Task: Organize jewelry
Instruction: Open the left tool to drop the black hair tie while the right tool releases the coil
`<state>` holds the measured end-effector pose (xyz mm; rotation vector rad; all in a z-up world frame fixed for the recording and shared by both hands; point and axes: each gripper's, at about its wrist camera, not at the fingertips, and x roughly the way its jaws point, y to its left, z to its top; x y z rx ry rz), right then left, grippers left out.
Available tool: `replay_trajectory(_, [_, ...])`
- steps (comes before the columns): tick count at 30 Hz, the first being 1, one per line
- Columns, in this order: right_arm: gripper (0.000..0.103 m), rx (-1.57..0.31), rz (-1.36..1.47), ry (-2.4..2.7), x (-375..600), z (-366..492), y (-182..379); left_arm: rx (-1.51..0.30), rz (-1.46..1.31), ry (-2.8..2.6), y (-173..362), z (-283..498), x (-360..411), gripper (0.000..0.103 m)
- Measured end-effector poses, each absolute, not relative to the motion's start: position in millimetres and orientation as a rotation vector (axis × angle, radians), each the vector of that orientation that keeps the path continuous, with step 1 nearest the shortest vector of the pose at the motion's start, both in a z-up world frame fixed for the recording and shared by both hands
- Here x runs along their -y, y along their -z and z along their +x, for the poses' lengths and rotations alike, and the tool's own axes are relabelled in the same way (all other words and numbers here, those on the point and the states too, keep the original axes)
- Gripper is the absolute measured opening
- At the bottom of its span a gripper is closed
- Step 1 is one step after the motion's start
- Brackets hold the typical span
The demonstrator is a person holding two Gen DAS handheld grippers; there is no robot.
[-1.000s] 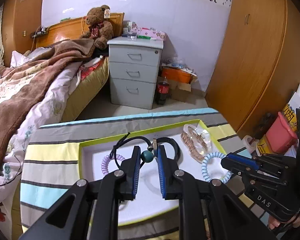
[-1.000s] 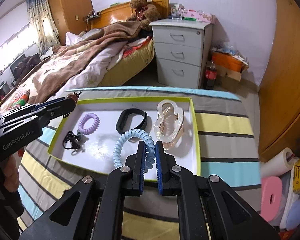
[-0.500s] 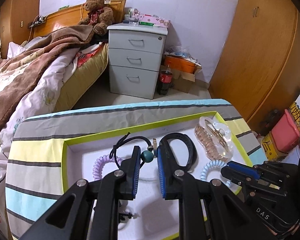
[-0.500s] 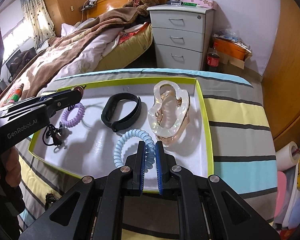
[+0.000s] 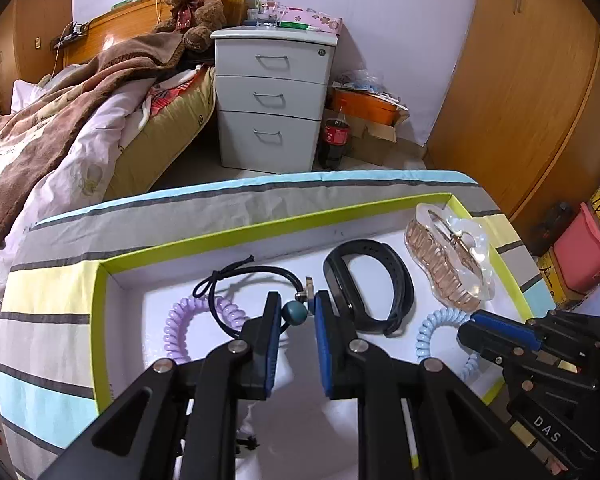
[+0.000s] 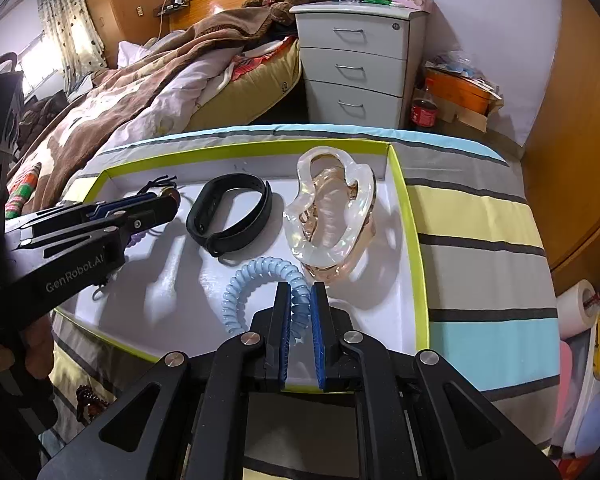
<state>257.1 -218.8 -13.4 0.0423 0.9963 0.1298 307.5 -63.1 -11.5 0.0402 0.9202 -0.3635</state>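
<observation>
A white tray with a lime-green rim lies on a striped cloth. My left gripper is shut on a black cord hair tie by its teal bead, holding it over the tray. My right gripper is shut on a light-blue coil hair tie low over the tray's near side. In the tray lie a lilac coil tie, a black wristband and a clear pink hair claw.
The striped cloth covers the table. Dark beads lie on it near the tray's front left corner. Behind stand a bed, a grey drawer unit and a wooden wardrobe. Pink and yellow boxes sit at the right.
Both grippers have moved forward over the tray and lower, still holding their hair ties. The tray's items now look closer and larger.
</observation>
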Motion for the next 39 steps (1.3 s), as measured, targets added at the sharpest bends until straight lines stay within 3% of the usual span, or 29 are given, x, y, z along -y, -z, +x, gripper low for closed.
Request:
replay_trajectory(21, [0.01,-0.993,0.035,-0.086,223.9,259.0,16.2,-0.935,0.039,0.358,19.1,309.5,66.6,0.019])
replay_trajectory(39, [0.015,-0.991,0.047,-0.085,225.3,255.3,12.6,-0.94,0.044,0.336,17.1,307.0,66.1,0.048])
